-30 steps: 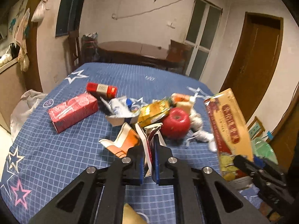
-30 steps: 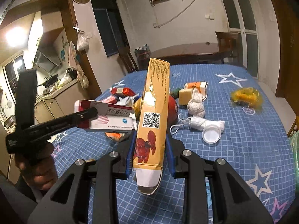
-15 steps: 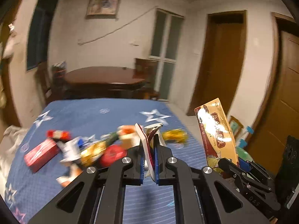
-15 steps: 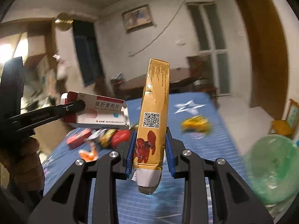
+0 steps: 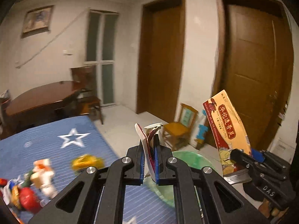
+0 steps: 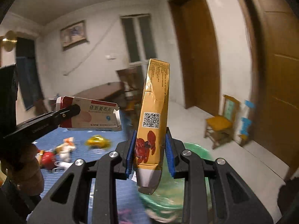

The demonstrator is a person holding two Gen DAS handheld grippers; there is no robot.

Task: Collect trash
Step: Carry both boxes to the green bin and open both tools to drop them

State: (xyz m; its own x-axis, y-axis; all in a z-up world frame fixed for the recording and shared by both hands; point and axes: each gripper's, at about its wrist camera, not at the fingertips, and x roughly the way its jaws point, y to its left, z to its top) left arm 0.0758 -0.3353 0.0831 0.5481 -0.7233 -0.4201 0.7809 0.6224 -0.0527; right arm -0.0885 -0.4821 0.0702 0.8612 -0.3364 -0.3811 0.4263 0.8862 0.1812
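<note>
1. Clamping a flattened red-and-white carton (image 5: 148,145) between its blue pads, the left gripper (image 5: 149,165) was fully closed, and the carton stood upright out of the jaws with its torn top above the fingertips.
2. Seen from the right wrist view, that same carton lay sideways, with one end pinched in the left gripper and the printed face clear of the fingers.
3. The right gripper (image 6: 150,156) held a tall yellow box (image 6: 154,119) by its lower part, a pad pressing on each narrow side.
4. The box rose well above the fingers, and its grey bottom flap hung below them.
5. A green bag (image 5: 188,158) showed just beyond both grippers, beside the blue star-patterned table (image 5: 56,145).
6. More trash (image 5: 33,184) lay on the table, blurred.
</note>
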